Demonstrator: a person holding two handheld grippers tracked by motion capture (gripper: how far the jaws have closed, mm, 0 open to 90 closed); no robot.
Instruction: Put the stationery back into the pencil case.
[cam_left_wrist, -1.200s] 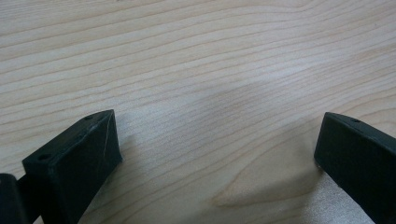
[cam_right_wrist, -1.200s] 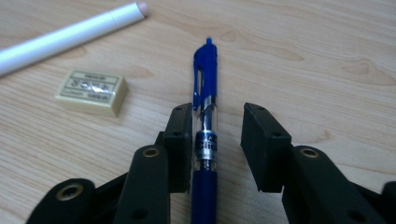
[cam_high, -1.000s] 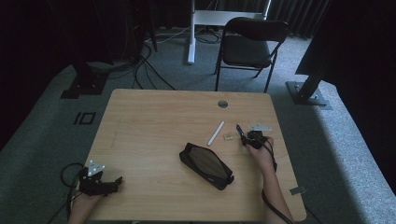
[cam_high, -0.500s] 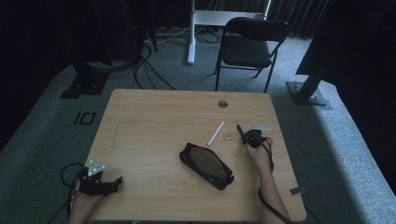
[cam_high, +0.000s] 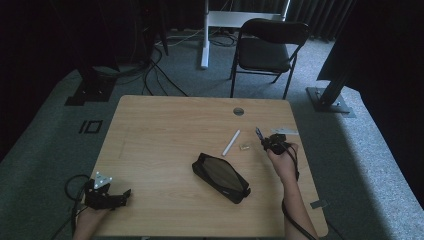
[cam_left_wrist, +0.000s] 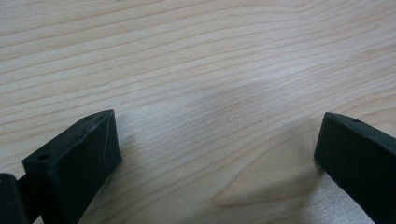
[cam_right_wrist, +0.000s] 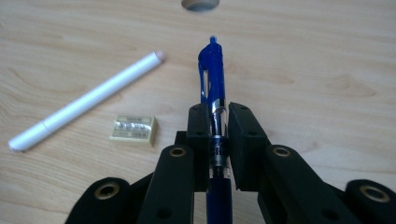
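My wooden surface (cam_high: 165, 130) carries a black pencil case (cam_high: 220, 176) lying flat near the middle; whether its zip is open, or whether anything lies inside, I cannot tell. My left tool (cam_high: 111, 196) rests at the near left corner, jaws wide apart on nothing. My right tool (cam_right_wrist: 218, 140) has just clamped on the blue pen (cam_right_wrist: 211, 74), held off the wood right of the case. I judge the pickup done; next comes carrying it to the case. A white pen (cam_right_wrist: 84, 108) and a small sharpener (cam_right_wrist: 133, 129) lie beside.
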